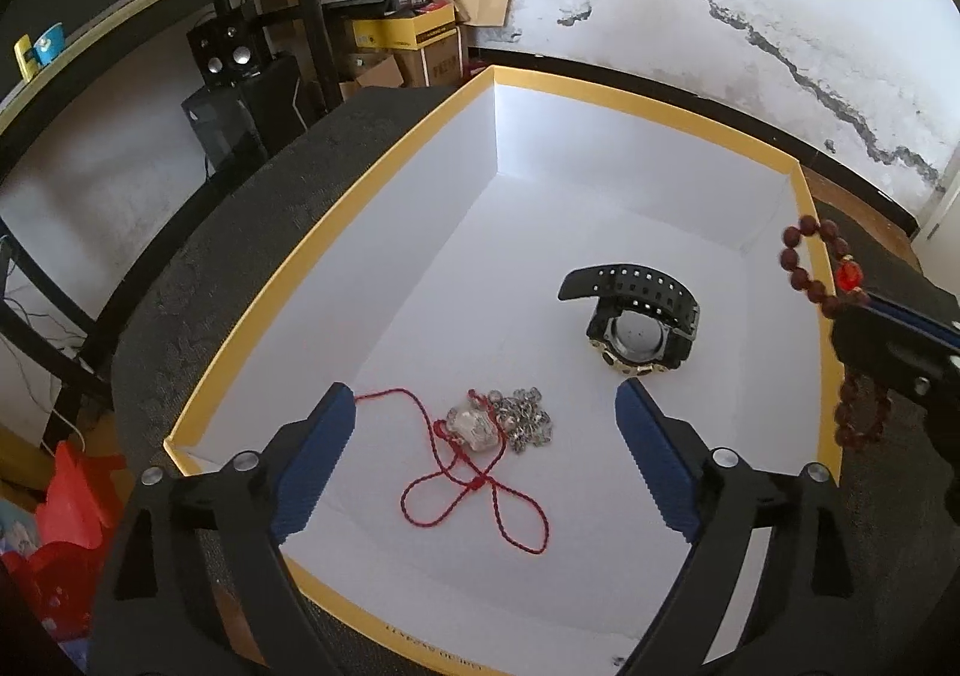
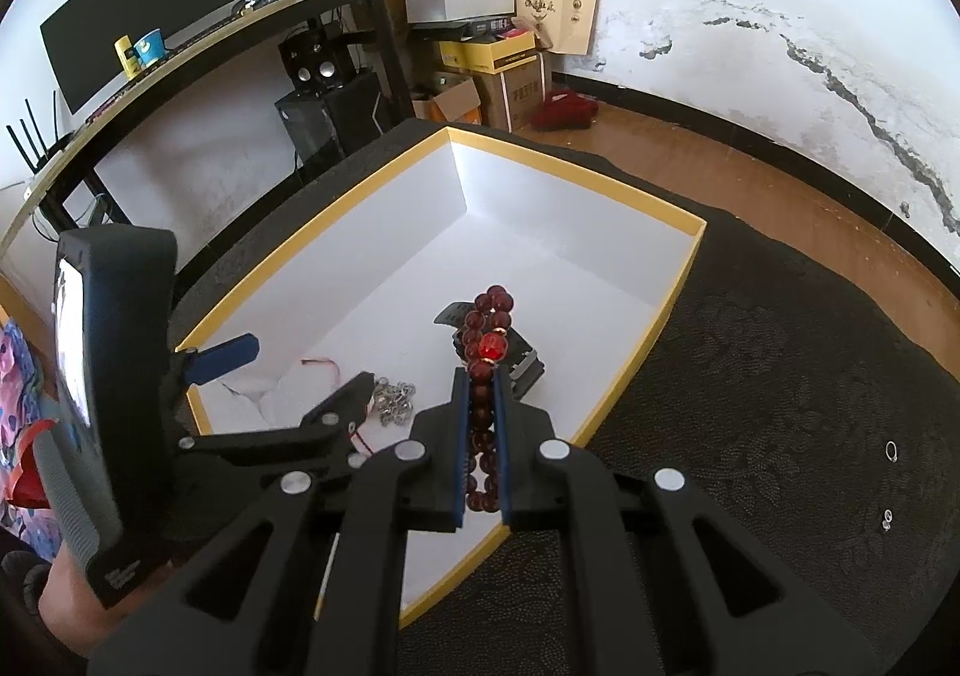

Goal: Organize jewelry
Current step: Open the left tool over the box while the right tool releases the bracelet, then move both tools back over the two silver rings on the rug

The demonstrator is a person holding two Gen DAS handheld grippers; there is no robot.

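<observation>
box point(image 1: 336, 232) with yellow rim and white floor, set on dark patterned cloth point(image 2: 780, 376); three pieces already inside: black watch point(image 1: 636, 322) toward the right wall, red cord pendant point(image 1: 474, 430) and silver chain point(image 1: 525, 415) touching it near the front wall; left gripper point(image 1: 486, 460) released, blue pads spread wide on either side of the pendant and chain, nothing between them pressed; right gripper point(image 2: 480, 424) clenched on dark red bead bracelet point(image 2: 489, 340), held above the box's right rim, not yet set down; on the cloth well right of the box, small ring point(image 2: 892, 451) and what look like tiny studs point(image 2: 887, 520), untouched; judged over halfway: bracelet to lower in, then the loose small pieces to gather.
</observation>
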